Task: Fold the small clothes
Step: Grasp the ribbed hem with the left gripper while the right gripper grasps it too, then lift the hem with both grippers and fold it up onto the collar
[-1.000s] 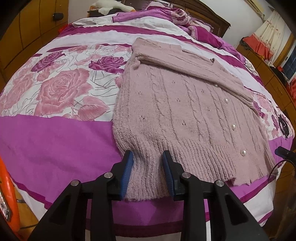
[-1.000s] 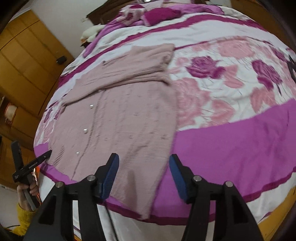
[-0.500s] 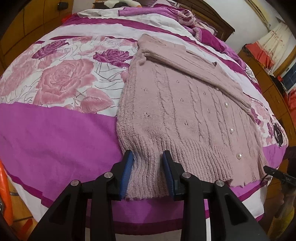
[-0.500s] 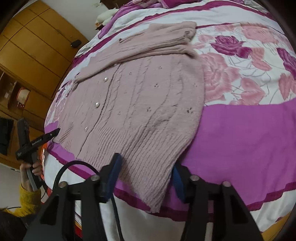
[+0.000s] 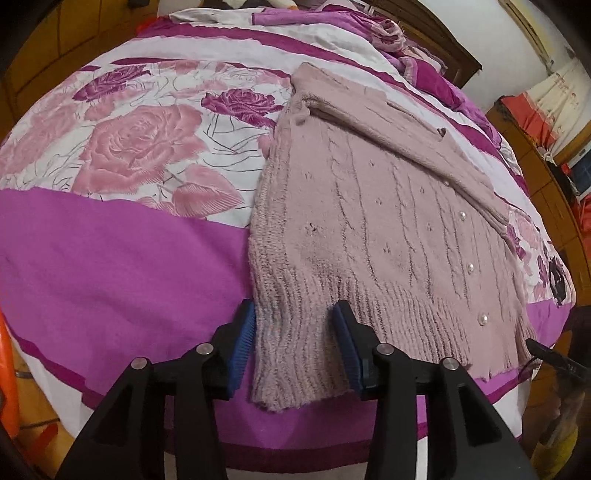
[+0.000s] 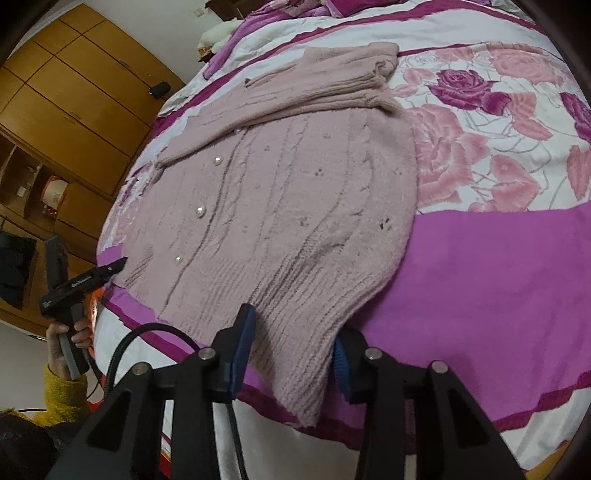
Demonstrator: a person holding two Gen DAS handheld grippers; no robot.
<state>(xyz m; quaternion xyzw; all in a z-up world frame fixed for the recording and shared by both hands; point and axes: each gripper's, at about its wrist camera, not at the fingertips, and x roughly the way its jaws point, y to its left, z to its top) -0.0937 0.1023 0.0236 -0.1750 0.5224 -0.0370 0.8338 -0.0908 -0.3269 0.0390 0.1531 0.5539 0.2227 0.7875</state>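
Observation:
A dusty-pink cable-knit cardigan (image 5: 369, 221) with pearl buttons lies flat on the bed, its sleeves folded across the top. In the left wrist view my left gripper (image 5: 295, 347) is open, its blue pads on either side of the ribbed hem at the near left corner. In the right wrist view the cardigan (image 6: 288, 192) fills the middle, and my right gripper (image 6: 291, 354) is open with its pads straddling the hem's right corner. The right pad is partly hidden by the knit. The left gripper (image 6: 110, 267) also shows at the far hem corner.
The bed has a magenta, white and rose-print cover (image 5: 129, 155). Crumpled bedding (image 5: 399, 33) lies at the headboard. Wooden wardrobes (image 6: 74, 92) stand beside the bed. A black cable (image 6: 147, 332) loops near my right gripper. The bed edge (image 5: 258, 443) lies just under both grippers.
Both grippers have moved forward onto the cardigan's hem corners. The right gripper has come from the bed edge to straddle the hem. Both jaws stay open.

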